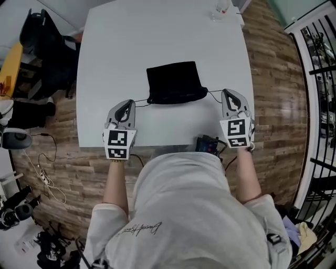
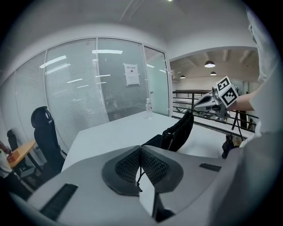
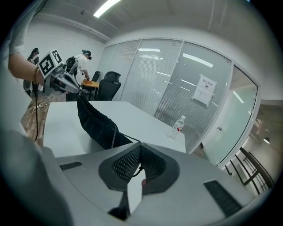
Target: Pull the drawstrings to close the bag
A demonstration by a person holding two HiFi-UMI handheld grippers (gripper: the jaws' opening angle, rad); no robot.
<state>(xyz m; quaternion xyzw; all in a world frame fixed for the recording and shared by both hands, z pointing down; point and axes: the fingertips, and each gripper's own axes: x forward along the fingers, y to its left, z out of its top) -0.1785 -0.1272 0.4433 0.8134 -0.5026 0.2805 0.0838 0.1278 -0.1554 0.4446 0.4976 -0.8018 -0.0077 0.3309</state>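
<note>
My left hand-held gripper [image 1: 127,103] has its jaws pressed together on the left drawstring [image 1: 140,102]. In the left gripper view the thin black cord [image 2: 140,173] runs down between the ribbed pads [image 2: 128,165]. My right hand-held gripper [image 1: 227,93] is clamped the same way on the right drawstring [image 1: 214,93], and the right gripper view shows that cord [image 3: 134,169] caught between its closed pads [image 3: 152,164].

The bag [image 1: 175,82] is black and sits on the white counter [image 1: 131,42], midway along the near edge and a little back from it. Its mouth faces me. The two drawstrings leave the mouth's corners and run outward, one to each gripper, both pulled straight. The grippers are well apart, one near each end of the near edge, both pointing away from me and tilted down.

From the gripper views the bag's mouth end [image 3: 95,123] looks raised off the counter, though the dark fabric makes that hard to judge. A bottle [image 1: 221,8] stands upright near the far right corner, well away from the bag.
</note>
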